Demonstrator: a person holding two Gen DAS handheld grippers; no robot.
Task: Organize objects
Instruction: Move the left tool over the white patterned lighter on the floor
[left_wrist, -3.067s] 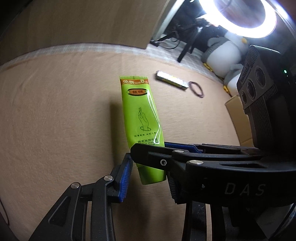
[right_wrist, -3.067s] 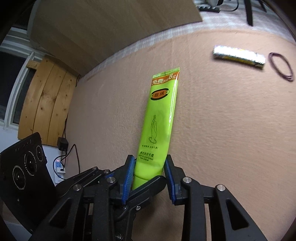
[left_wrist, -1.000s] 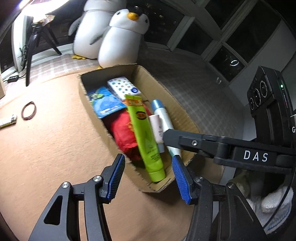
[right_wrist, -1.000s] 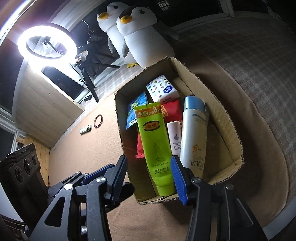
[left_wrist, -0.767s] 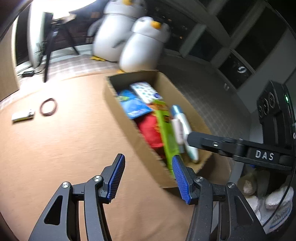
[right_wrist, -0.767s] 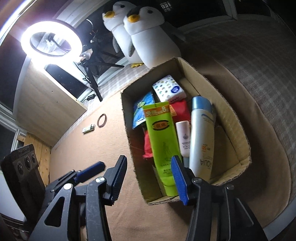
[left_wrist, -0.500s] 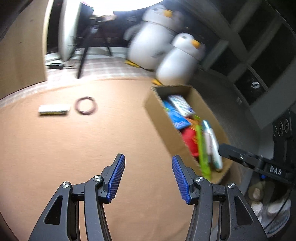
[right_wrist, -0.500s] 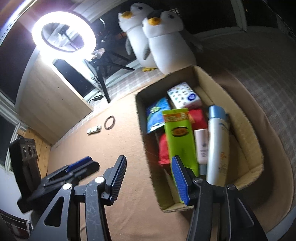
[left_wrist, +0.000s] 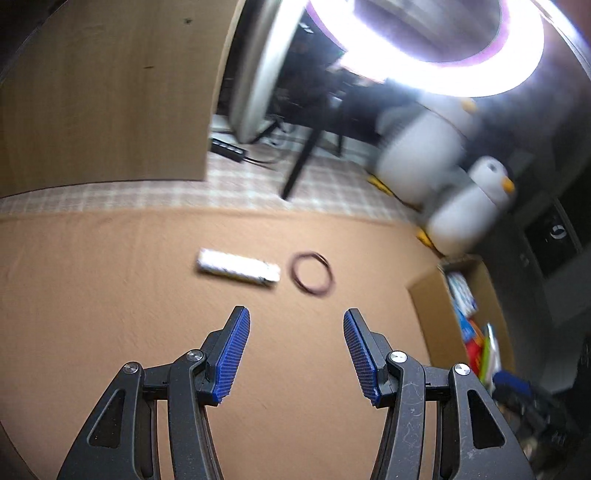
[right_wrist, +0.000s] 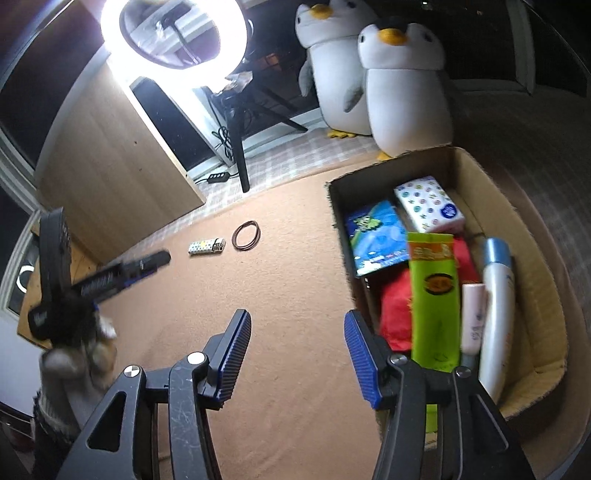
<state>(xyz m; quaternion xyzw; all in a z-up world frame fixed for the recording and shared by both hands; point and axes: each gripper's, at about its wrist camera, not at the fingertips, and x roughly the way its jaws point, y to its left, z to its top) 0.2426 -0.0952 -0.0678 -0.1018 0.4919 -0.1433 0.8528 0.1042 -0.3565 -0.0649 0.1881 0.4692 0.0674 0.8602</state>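
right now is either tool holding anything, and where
Nothing is held. The left tool and right tool are both open and empty; the green tube lies in the box.

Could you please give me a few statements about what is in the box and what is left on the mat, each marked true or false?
1. The green tube lies in the cardboard box. True.
2. The left gripper holds the lighter. False: it is open and empty; the lighter lies on the mat.
3. The hair tie lies beside the lighter. True.
4. The right gripper is shut. False: it is open.
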